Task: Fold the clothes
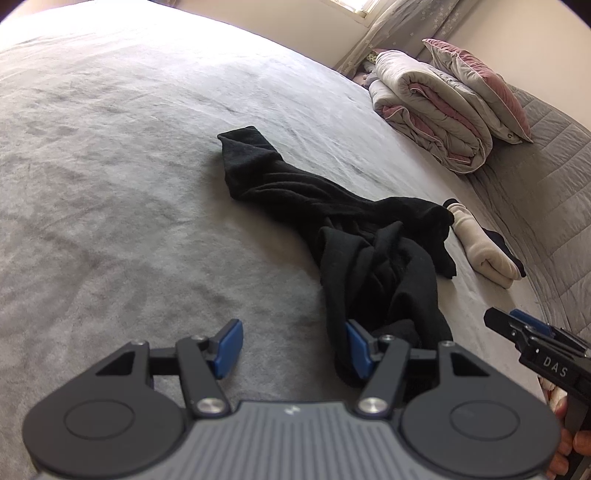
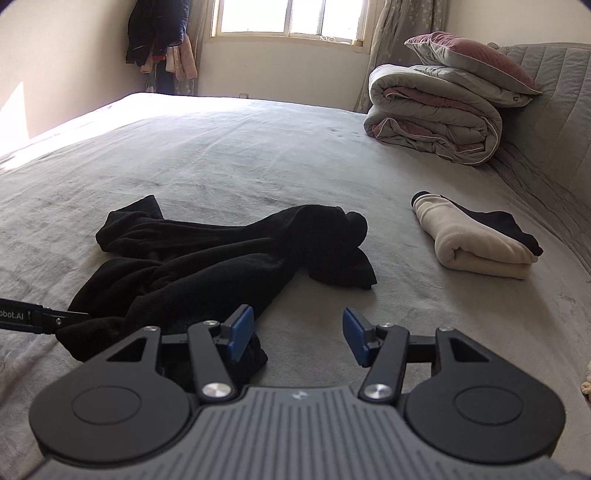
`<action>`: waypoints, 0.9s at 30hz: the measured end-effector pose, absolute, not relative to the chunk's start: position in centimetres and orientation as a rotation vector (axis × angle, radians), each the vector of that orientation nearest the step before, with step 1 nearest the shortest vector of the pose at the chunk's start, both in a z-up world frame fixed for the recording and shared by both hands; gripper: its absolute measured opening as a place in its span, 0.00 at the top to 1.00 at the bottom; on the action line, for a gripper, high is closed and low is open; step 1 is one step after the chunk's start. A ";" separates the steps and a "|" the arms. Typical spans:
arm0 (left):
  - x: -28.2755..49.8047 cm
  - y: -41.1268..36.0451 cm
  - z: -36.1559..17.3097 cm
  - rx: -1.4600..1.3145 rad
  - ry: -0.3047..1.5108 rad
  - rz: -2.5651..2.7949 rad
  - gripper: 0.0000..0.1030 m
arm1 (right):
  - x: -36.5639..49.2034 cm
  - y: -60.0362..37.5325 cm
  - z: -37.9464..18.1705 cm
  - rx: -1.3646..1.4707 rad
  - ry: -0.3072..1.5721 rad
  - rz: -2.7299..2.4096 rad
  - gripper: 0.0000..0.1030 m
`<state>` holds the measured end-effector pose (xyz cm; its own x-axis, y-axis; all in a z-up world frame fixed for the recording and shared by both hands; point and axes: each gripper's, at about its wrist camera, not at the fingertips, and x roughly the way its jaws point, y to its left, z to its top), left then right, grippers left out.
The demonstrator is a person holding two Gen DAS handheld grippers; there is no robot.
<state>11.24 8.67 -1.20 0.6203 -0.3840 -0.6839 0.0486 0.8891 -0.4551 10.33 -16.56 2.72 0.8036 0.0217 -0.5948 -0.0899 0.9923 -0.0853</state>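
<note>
A crumpled black garment [image 1: 332, 210] lies twisted on the grey bed; it also shows in the right wrist view [image 2: 207, 254]. My left gripper [image 1: 293, 349] is open, its right pad against the garment's near end, its left pad over bare bedding. My right gripper [image 2: 297, 338] is open, its left pad at the garment's near end, its right pad over bare bedding. The right gripper shows at the right edge of the left wrist view [image 1: 532, 332]; whether it is open cannot be told there. The left gripper's side [image 2: 33, 317] shows at the left edge of the right wrist view.
A folded cream garment [image 2: 480, 243] on a dark one lies to the right, also in the left wrist view [image 1: 484, 251]. A rolled quilt [image 2: 432, 114] with a pillow [image 2: 472, 59] sits by the padded headboard [image 2: 554, 122]. Clothes [image 2: 159, 33] hang in the far corner.
</note>
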 end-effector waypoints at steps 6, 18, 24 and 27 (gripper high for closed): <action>11.2 8.5 -1.2 -0.404 0.866 -0.255 0.41 | 8.2 -15.9 1.4 -0.079 0.609 0.122 0.43; 11.0 8.7 -1.3 -0.405 0.828 -0.250 0.43 | 7.1 -14.5 0.1 -0.072 0.609 0.278 0.43; 10.8 9.0 -1.4 -0.442 0.780 -0.268 0.56 | 7.1 -13.9 -0.5 -0.098 0.625 0.364 0.43; 10.9 9.1 -1.6 -0.490 0.777 -0.315 0.58 | 7.4 -13.5 -1.1 -0.116 0.648 0.388 0.45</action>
